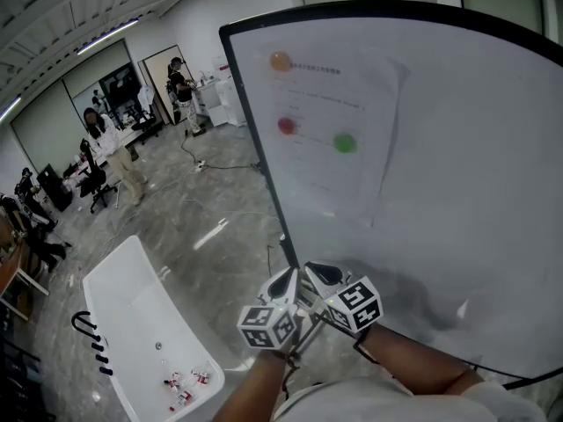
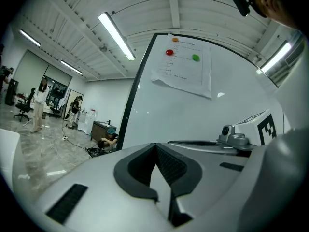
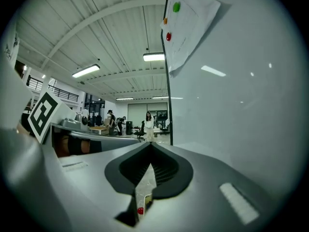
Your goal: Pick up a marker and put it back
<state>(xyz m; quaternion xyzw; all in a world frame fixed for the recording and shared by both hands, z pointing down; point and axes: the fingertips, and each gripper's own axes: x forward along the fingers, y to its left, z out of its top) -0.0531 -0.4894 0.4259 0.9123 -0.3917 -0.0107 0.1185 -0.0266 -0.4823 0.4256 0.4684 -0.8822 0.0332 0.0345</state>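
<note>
Several small red-and-white markers point(image 1: 180, 383) lie at the near end of a long white table point(image 1: 132, 297), low at the left of the head view. Both grippers are held up side by side before the whiteboard point(image 1: 457, 192), well away from the markers. My left gripper point(image 1: 283, 280) point(image 2: 155, 146) is shut, its tips meeting with nothing between them. My right gripper point(image 1: 318, 275) point(image 3: 150, 146) is shut too, with nothing between its tips. Deep in its gap shows a small red and yellowish speck that I cannot identify.
A sheet of paper point(image 1: 330, 121) hangs on the whiteboard under orange point(image 1: 280, 61), red point(image 1: 287, 126) and green point(image 1: 345, 142) magnets. Black hooks point(image 1: 88, 332) hang off the table's left edge. People point(image 1: 123, 161) stand and sit far off on the grey floor.
</note>
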